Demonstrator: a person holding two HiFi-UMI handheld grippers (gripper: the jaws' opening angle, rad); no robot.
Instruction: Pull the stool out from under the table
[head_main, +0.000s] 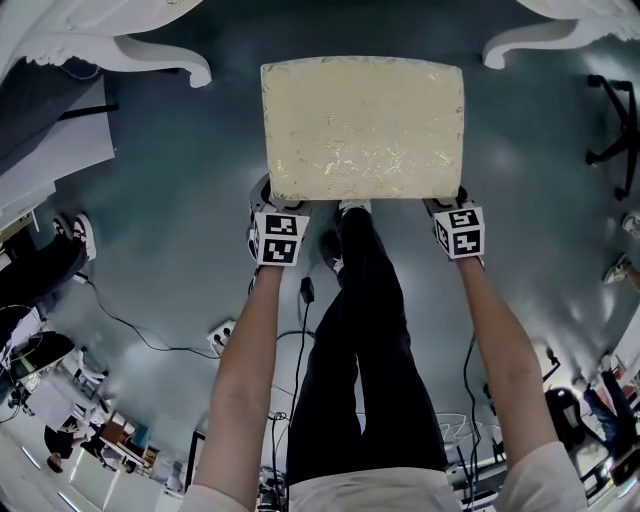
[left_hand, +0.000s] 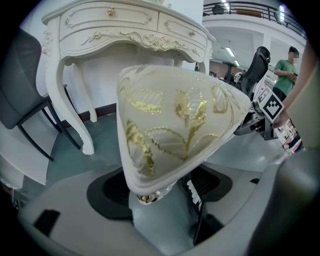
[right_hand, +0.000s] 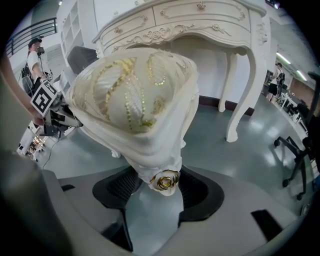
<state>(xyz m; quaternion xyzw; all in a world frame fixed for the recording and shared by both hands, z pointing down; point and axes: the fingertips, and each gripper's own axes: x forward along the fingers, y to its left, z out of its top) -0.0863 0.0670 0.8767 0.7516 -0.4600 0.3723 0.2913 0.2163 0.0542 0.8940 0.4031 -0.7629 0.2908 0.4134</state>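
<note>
The stool (head_main: 362, 125) has a cream cushion with gold leaf embroidery and stands on the grey floor in front of my legs, between the white table legs (head_main: 150, 55). My left gripper (head_main: 272, 198) sits at its near left corner and my right gripper (head_main: 450, 205) at its near right corner. In the left gripper view the stool's corner (left_hand: 175, 125), with a gold rosette underneath, fills the space between the jaws of the left gripper (left_hand: 160, 192). The right gripper (right_hand: 162, 182) holds the other stool corner (right_hand: 135, 95) the same way. The ornate white table (left_hand: 125, 30) stands just behind the stool.
The table's second curved leg (head_main: 530, 40) is at the top right. An office chair base (head_main: 615, 130) stands at the far right, and a grey chair (left_hand: 20, 100) is left of the table. Cables (head_main: 150, 340) trail over the floor by my legs (head_main: 365, 330). A person in green (left_hand: 286, 70) stands far off.
</note>
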